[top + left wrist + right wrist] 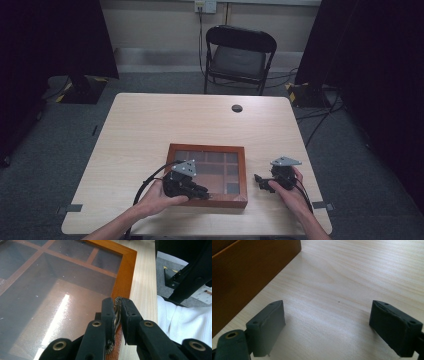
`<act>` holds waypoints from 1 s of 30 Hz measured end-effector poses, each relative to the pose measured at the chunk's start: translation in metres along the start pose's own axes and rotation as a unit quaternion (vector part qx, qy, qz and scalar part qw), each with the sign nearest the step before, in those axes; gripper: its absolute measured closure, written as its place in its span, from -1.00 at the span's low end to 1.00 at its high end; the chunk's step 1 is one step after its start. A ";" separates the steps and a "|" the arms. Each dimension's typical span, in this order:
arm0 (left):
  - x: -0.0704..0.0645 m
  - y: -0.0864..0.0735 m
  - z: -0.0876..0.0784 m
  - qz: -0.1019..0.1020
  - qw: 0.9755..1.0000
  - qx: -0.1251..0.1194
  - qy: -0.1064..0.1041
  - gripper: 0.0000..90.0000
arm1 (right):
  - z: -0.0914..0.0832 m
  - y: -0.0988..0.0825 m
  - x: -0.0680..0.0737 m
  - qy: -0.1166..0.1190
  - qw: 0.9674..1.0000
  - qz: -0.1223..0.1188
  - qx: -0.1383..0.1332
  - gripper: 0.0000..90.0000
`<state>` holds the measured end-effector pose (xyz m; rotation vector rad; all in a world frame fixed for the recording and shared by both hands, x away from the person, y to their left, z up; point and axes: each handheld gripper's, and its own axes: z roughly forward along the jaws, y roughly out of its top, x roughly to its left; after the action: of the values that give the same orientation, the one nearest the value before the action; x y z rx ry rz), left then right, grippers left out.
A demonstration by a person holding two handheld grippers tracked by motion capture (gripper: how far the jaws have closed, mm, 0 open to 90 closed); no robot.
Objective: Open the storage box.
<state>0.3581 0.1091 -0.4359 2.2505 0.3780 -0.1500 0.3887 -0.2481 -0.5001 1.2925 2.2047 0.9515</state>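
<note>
A wooden box (pixel 206 147) with a glass lid over several compartments lies near the table's front edge. My left gripper (pixel 204 192) is at the box's front rim. In the left gripper view the left gripper (pixel 118 307) is shut on a small ridged metal catch (pixel 117 315) at the orange-brown frame (pixel 126 272). My right gripper (pixel 259 180) rests on the table just right of the box, pointing at its side. In the right gripper view the right gripper (pixel 327 322) is open with bare tabletop between its pads, and the box's side wall (pixel 242 277) stands at the left.
The light wooden table (pixel 150 125) has a round cable hole (pixel 237 108) at the back. A black folding chair (pixel 240 52) stands behind it. Cables trail on the floor at the right. A white garment (pixel 180 320) shows beyond the table edge.
</note>
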 end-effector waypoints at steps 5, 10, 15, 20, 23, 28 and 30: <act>0.001 0.001 -0.001 -0.006 1.000 -0.003 -0.004 0.81 | 0.000 0.000 0.000 0.000 1.000 0.000 0.000 -0.73; 0.001 0.002 -0.002 -0.013 1.000 0.000 -0.006 0.81 | 0.000 0.000 0.000 0.000 1.000 0.000 0.000 -0.73; 0.001 0.005 -0.005 -0.014 1.000 -0.007 -0.010 0.81 | 0.000 0.000 0.000 0.000 1.000 -0.001 0.000 -0.73; 0.001 0.007 -0.005 -0.007 1.000 0.006 -0.006 0.81 | 0.000 0.000 0.000 0.001 1.000 -0.001 0.000 -0.73; 0.001 0.009 -0.008 -0.011 1.000 0.000 -0.010 0.81 | 0.000 0.000 0.000 0.001 1.000 -0.001 0.000 -0.73; 0.001 0.011 -0.012 -0.016 1.000 -0.012 -0.012 0.81 | 0.000 0.000 0.000 0.001 1.000 -0.001 0.000 -0.73; 0.002 0.012 -0.013 -0.016 1.000 -0.006 -0.013 0.81 | 0.000 0.000 0.000 0.001 1.000 -0.001 0.000 -0.73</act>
<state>0.3634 0.1115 -0.4192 2.2288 0.4009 -0.1929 0.3889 -0.2481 -0.5001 1.2891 2.2073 0.9518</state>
